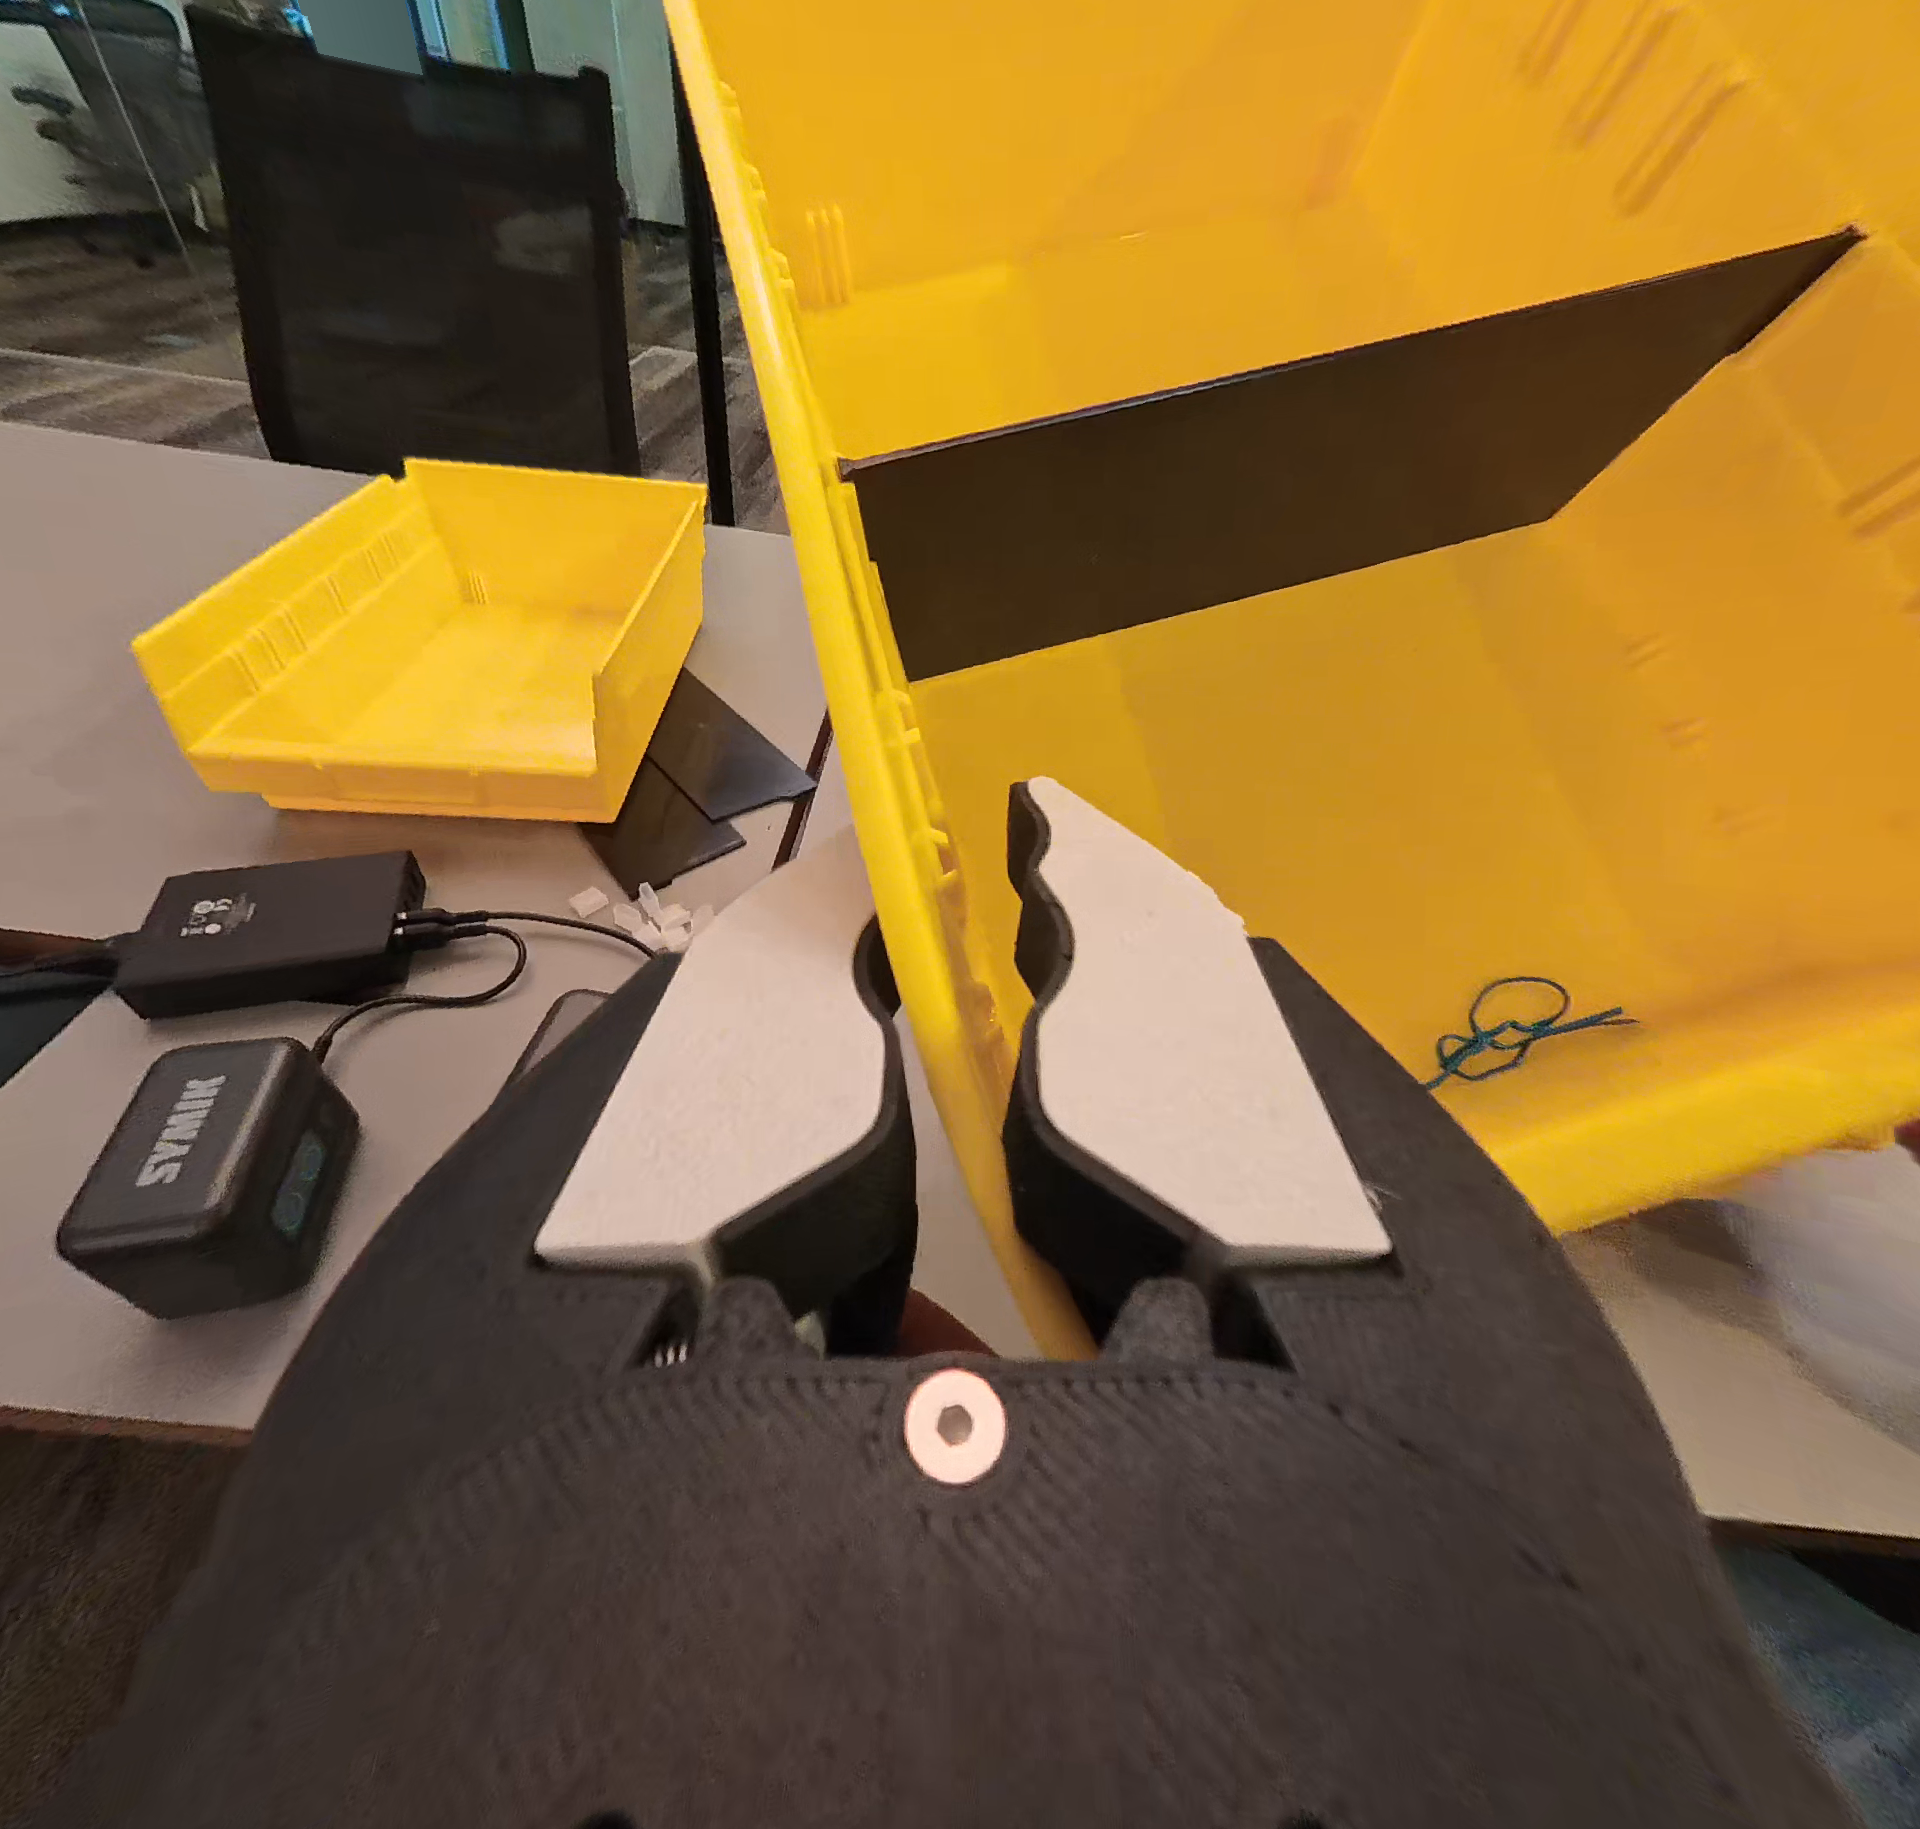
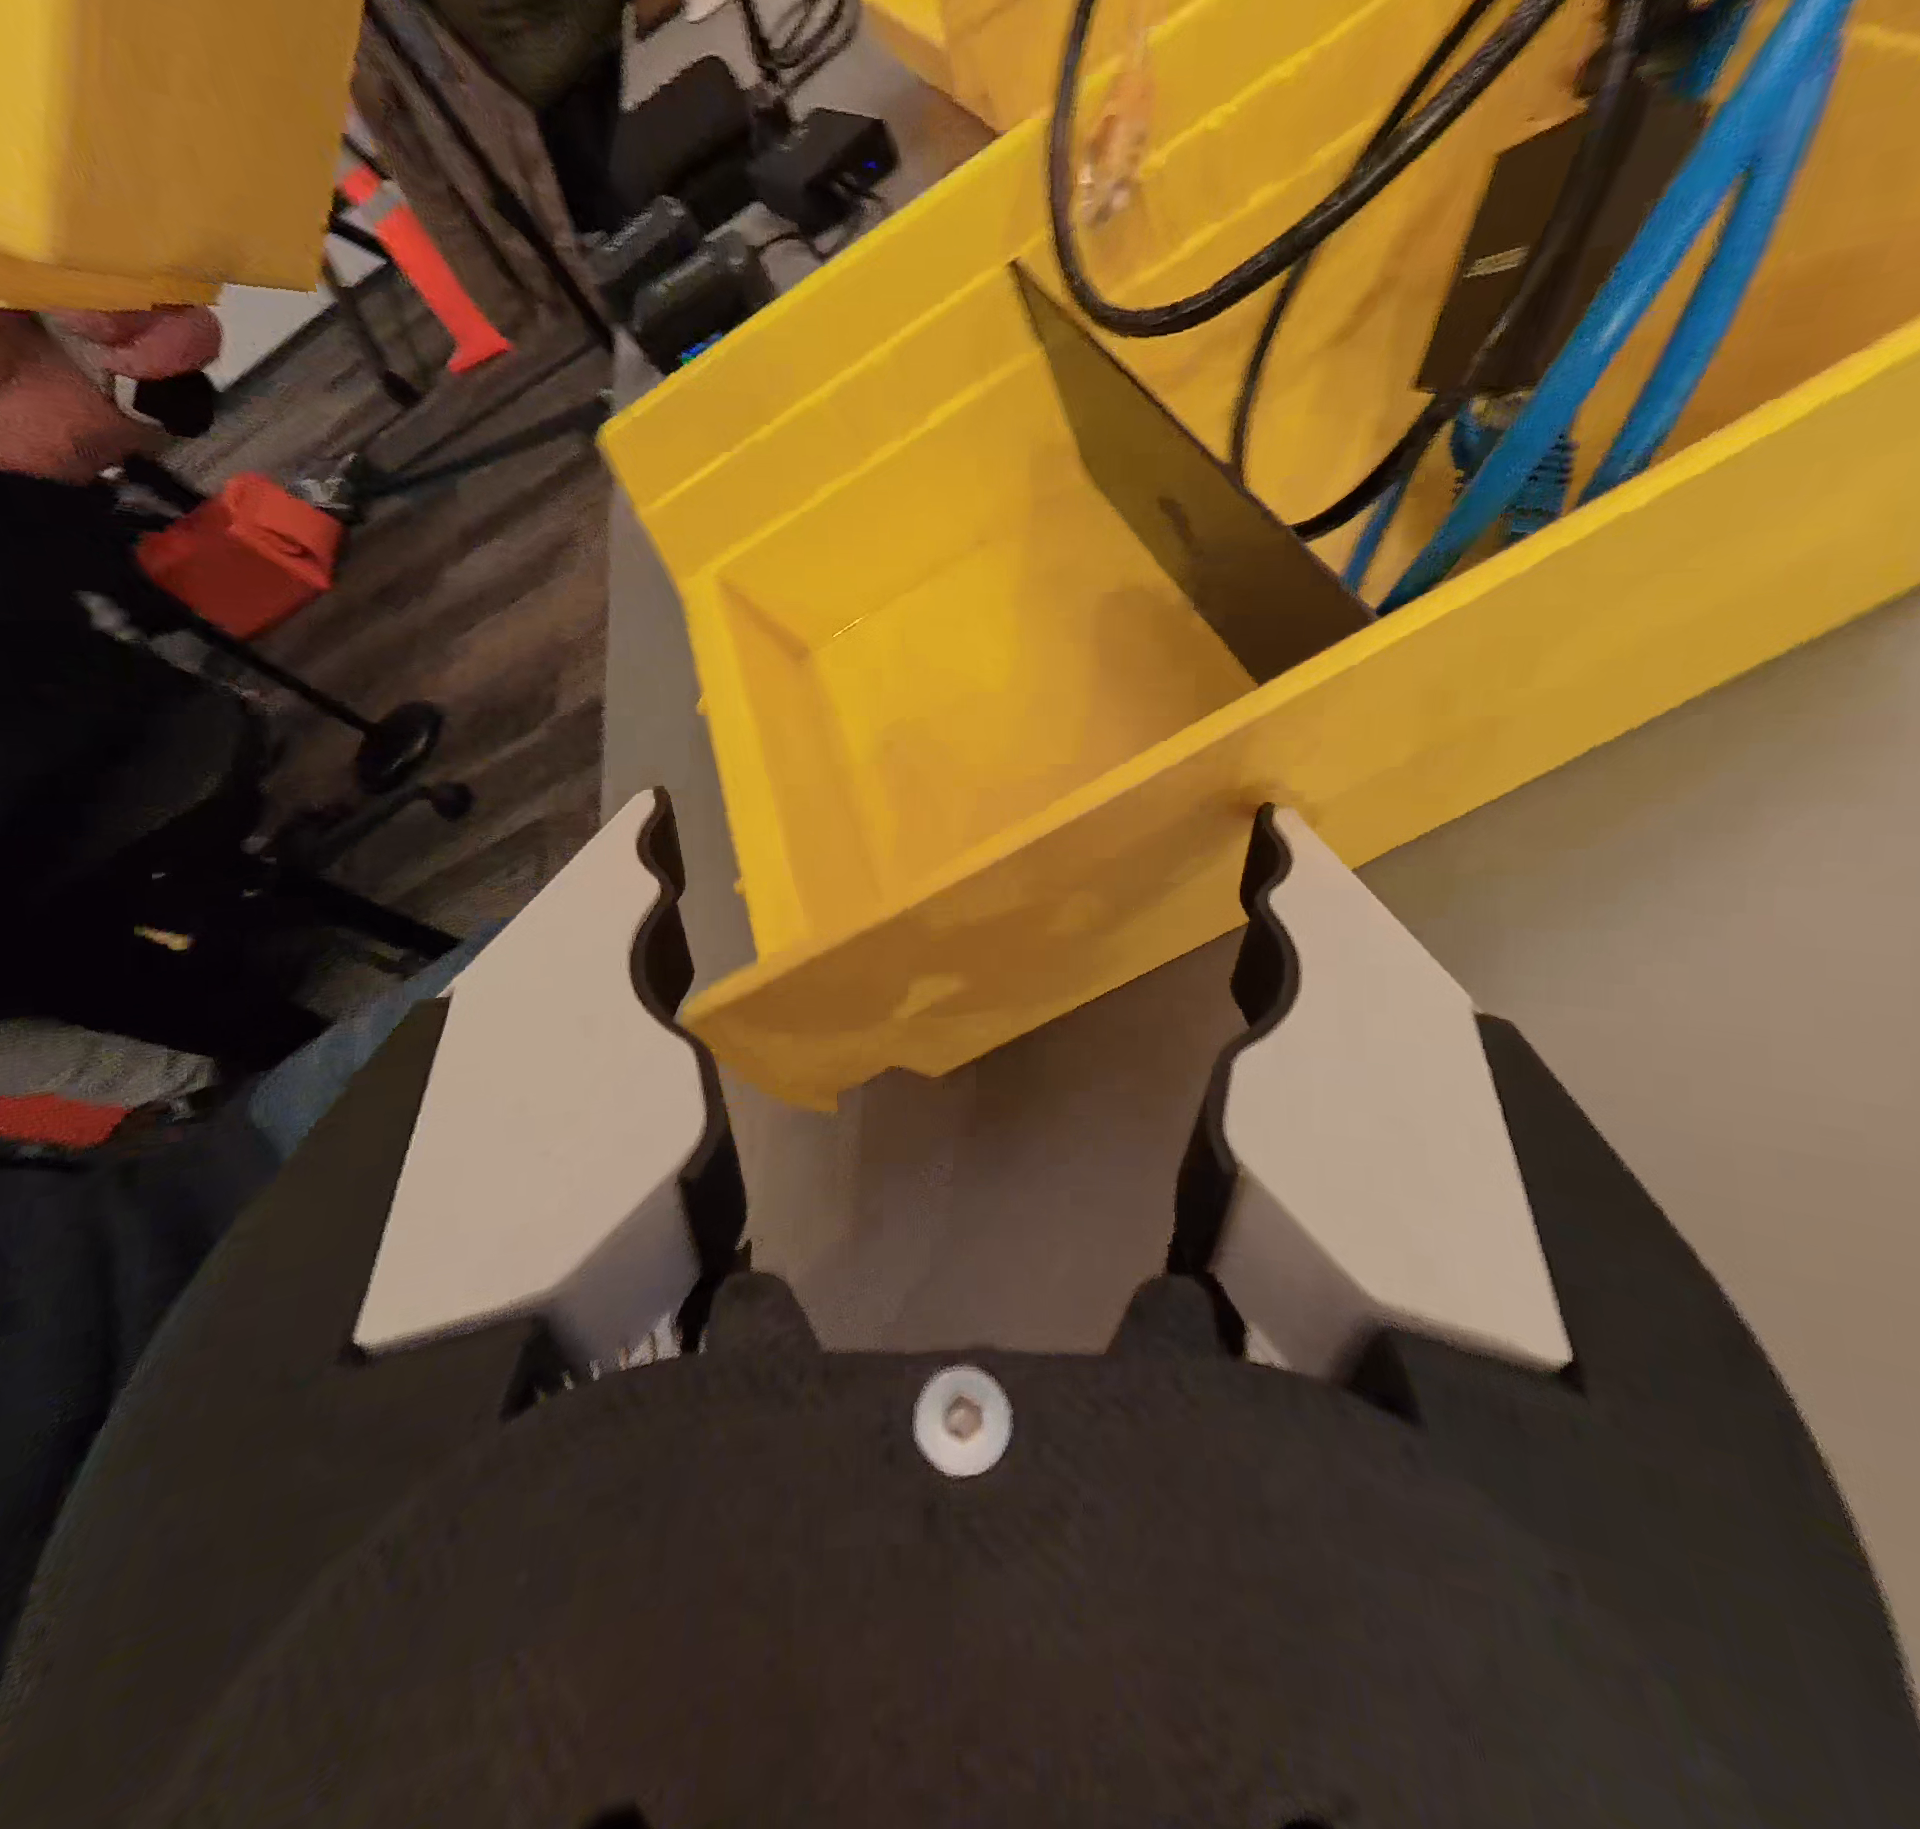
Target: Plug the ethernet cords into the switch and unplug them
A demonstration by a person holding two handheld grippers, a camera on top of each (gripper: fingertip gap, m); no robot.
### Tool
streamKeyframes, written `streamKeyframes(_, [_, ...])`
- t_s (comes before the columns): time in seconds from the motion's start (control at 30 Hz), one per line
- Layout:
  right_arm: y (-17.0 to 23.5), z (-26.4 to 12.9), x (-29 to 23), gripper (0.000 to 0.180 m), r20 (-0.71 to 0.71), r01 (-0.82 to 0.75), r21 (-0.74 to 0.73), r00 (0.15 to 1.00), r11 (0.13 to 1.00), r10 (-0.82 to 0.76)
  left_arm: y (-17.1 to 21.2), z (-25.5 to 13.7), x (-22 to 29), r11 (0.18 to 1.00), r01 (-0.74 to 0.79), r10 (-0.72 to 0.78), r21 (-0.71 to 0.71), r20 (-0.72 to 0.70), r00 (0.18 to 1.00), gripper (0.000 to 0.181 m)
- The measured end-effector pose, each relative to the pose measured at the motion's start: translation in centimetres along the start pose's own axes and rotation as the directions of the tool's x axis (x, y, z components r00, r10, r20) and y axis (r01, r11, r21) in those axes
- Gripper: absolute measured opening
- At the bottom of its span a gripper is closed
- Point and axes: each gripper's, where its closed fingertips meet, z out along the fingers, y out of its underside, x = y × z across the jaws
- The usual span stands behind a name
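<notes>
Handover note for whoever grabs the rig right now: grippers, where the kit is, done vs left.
Left gripper: shut on the side wall of a lifted yellow bin; its black divider is in, and only a scrap of teal thread lies inside.
Right gripper: open, empty, at the corner of a second yellow bin on the table.
Blue ethernet cords, black cable and a dark box, possibly the switch, lie in that bin's far compartment.
Plugged or not: too blurred to tell. No cord in hand; plugging and unplugging appear left.

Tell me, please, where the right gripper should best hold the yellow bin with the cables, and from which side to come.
Probably the near long wall of the yellow bin, coming from above so the open right gripper straddles its thin upright rim. Stay on the empty side of the black divider, away from the blue cables.
</notes>
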Motion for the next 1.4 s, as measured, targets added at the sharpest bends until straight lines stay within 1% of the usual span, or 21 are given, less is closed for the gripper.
streamKeyframes(0.07, [-0.5,1.6,-1.0,0.107,0.069,-0.011,-0.002,0.998,1.0,0.011,-0.6,-0.5,0.8,1.0,-0.01,0.01,-0.008,-0.002,1.0,0.016])
streamKeyframes(0.1, [-0.7,1.8,-1.2,0.109,0.091,-0.023,0.004,0.996,1.0,0.022,-0.7,-0.7,1.4,1.0,-0.018,0.018,-0.017,-0.004,1.0,0.016])
streamKeyframes(0.17, [-1.5,0.7,-1.1,0.11,0.099,-0.035,0.043,0.995,0.998,0.031,-0.7,-0.7,2.8,0.999,-0.038,0.037,-0.033,-0.013,0.999,0.017])
streamKeyframes(0.23, [-2.1,-1.7,-1.1,0.109,0.085,-0.007,0.081,0.996,0.997,0.0,-0.3,-0.1,4.9,0.996,-0.065,0.063,-0.054,-0.042,0.997,0.017])
streamKeyframes(0.33, [-2.1,-6.9,-1.4,0.11,0.042,0.068,0.133,0.996,0.989,-0.075,0.9,2.1,9.6,0.99,-0.1,0.087,-0.099,-0.124,0.988,0.017])
streamKeyframes(0.43, [-0.8,-12.7,-2.8,0.11,0.013,0.136,0.18,0.99,0.974,-0.14,2.3,5.5,16.0,0.979,-0.149,0.114,-0.136,-0.237,0.965,0.017])
streamKeyframes(0.53, [0.5,-18.5,-4.1,0.116,-0.042,0.16,0.259,0.987,0.953,-0.155,4.3,9.2,23.2,0.965,-0.191,0.121,-0.179,-0.346,0.931,0.017])
streamKeyframes(0.57, [0.8,-20.3,-4.5,0.115,-0.072,0.162,0.294,0.987,0.942,-0.147,5.1,10.3,25.7,0.959,-0.21,0.127,-0.19,-0.375,0.918,0.018])
streamKeyframes(0.63, [2.4,-22.9,-4.9,0.106,-0.13,0.16,0.33,0.984,0.93,-0.123,6.9,12.2,30.6,0.941,-0.273,0.161,-0.202,-0.442,0.883,0.018])
streamKeyframes(0.73, [5.6,-24.5,-3.9,0.105,-0.232,0.118,0.309,0.972,0.944,-0.045,10.2,14.2,37.4,0.909,-0.343,0.173,-0.234,-0.538,0.825,0.018])
streamKeyframes(0.77, [6.6,-25.0,-3.1,0.101,-0.27,0.094,0.306,0.963,0.947,-0.008,11.2,14.8,39.3,0.904,-0.352,0.168,-0.242,-0.557,0.813,0.018])
streamKeyframes(0.8, [7.5,-25.6,-2.5,0.102,-0.295,0.068,0.312,0.955,0.948,0.029,12.3,15.3,41.0,0.899,-0.358,0.161,-0.252,-0.572,0.805,0.019])
streamKeyframes(0.83, [8.3,-26.2,-1.8,0.109,-0.32,0.036,0.321,0.945,0.947,0.073,13.4,15.8,42.6,0.89,-0.372,0.161,-0.262,-0.583,0.797,0.019])
streamKeyframes(0.87, [9.2,-26.9,-1.0,0.109,-0.357,0.012,0.321,0.928,0.947,0.109,14.5,16.1,43.9,0.886,-0.372,0.147,-0.276,-0.592,0.792,0.019])
streamKeyframes(0.93, [11.3,-28.6,1.2,0.094,-0.469,0.008,0.279,0.874,0.96,0.129,16.5,16.5,46.5,0.876,-0.378,0.126,-0.3,-0.613,0.78,0.02])
streamKeyframes(1.0, [13.2,-30.0,3.1,0.089,-0.526,-0.027,0.25,0.836,0.968,0.159,18.0,16.6,48.7,0.87,-0.377,0.106,-0.317,-0.626,0.773,0.022])
streamKeyframes(1.07, [15.0,-31.1,4.7,0.082,-0.589,-0.035,0.199,0.794,0.979,0.148,19.6,16.5,50.3,0.859,-0.382,0.093,-0.341,-0.63,0.771,0.025])
streamKeyframes(1.13, [16.0,-31.8,5.5,0.079,-0.603,-0.058,0.182,0.782,0.982,0.158,20.5,16.4,51.3,0.854,-0.368,0.059,-0.367,-0.635,0.77,0.028])
streamKeyframes(1.23, [17.3,-33.0,6.6,0.059,-0.662,-0.052,0.128,0.739,0.99,0.124,20.8,15.4,52.5,0.845,-0.366,0.034,-0.389,-0.644,0.764,0.041])
streamKeyframes(1.3, [17.7,-33.8,7.2,0.052,-0.691,-0.044,0.112,0.715,0.993,0.109,21.2,14.4,53.3,0.837,-0.367,0.011,-0.406,-0.659,0.752,0.051])
streamKeyframes(1.4, [17.9,-35.3,8.4,0.038,-0.745,-0.037,0.086,0.661,0.996,0.089,21.5,12.5,54.7,0.82,-0.39,-0.028,-0.42,-0.709,0.705,0.07])
